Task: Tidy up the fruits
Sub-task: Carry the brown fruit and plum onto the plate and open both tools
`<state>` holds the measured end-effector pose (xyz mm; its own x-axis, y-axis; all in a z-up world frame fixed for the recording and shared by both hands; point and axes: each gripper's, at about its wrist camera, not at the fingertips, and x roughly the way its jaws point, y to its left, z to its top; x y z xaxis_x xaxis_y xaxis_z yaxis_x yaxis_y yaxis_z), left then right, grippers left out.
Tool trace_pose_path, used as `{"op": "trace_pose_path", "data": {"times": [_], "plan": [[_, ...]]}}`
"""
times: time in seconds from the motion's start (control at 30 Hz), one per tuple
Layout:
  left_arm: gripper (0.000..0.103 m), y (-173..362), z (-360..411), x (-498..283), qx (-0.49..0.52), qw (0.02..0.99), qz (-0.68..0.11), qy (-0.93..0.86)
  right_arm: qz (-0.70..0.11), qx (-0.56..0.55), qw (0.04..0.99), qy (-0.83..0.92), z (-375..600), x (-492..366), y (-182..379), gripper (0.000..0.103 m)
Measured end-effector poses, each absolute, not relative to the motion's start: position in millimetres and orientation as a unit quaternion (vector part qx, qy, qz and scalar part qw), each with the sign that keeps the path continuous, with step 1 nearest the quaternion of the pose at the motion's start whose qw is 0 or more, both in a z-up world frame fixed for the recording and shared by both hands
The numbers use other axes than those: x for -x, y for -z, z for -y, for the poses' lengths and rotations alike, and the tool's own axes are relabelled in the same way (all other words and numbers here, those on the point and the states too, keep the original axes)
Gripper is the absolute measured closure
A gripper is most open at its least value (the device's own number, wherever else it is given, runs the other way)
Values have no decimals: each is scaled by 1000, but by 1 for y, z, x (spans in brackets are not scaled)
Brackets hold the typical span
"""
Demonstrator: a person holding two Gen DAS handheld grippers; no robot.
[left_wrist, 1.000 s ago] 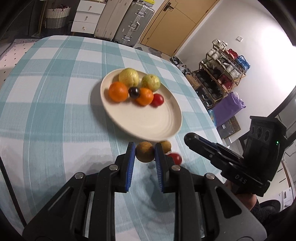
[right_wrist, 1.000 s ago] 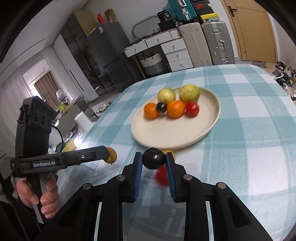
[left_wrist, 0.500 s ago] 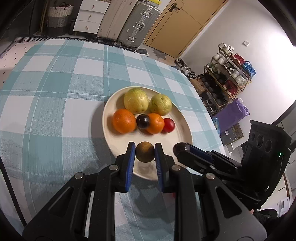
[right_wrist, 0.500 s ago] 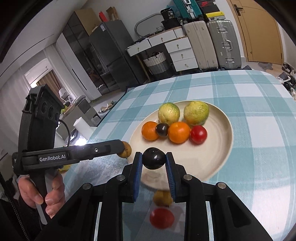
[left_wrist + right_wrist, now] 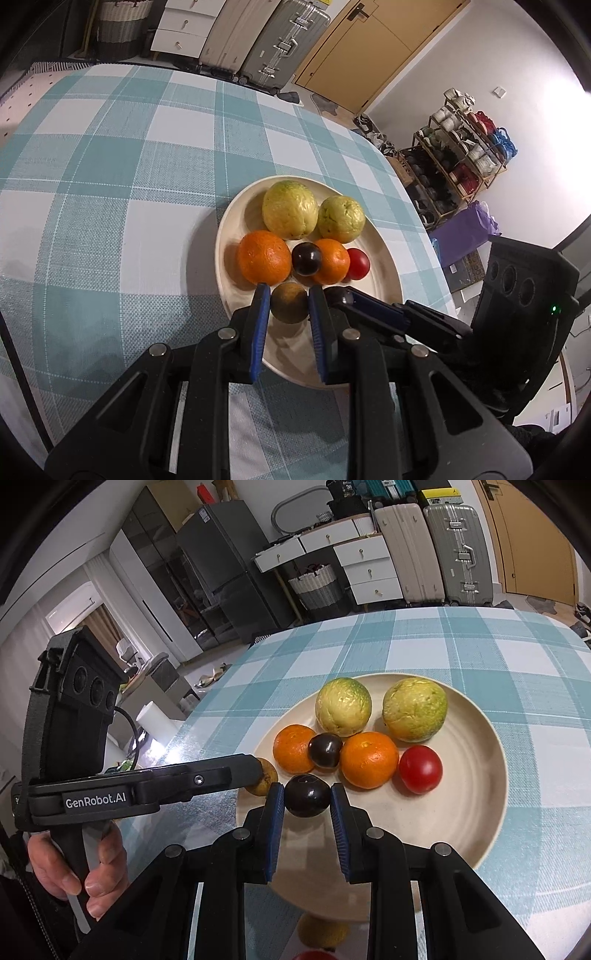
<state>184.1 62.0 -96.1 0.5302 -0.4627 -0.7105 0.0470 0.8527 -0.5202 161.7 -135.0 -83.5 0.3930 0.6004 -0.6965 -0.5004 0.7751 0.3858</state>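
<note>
Left gripper (image 5: 289, 308) clamped on a brown fruit (image 5: 289, 303), right gripper (image 5: 307, 797) on a plum (image 5: 307, 795), both above the plate (image 5: 476, 812) near edge. Probably light, smooth, easily bruised; best pinched across the middle.

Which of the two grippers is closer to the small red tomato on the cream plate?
Right. The right gripper, holding a dark plum, sits just beside the red tomato; the left gripper, holding a brownish fruit, is farther, beyond the oranges.
</note>
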Motion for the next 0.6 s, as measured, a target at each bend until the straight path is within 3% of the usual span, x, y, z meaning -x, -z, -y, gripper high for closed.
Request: {"op": "trace_pose_path", "data": {"times": [0.4,0.5,0.6], "plan": [[82,91,-65,-182,228,850,-455,133,-436,-64,834,-332,138,-163,83,75],[82,87,-65,-177,226,852,-454,128,-431,-69,836,-333,143,-161,79,51],[82,82,-63,-167,221,856,-451,121,-424,-54,839,-338,137,-158,72,50]]}}
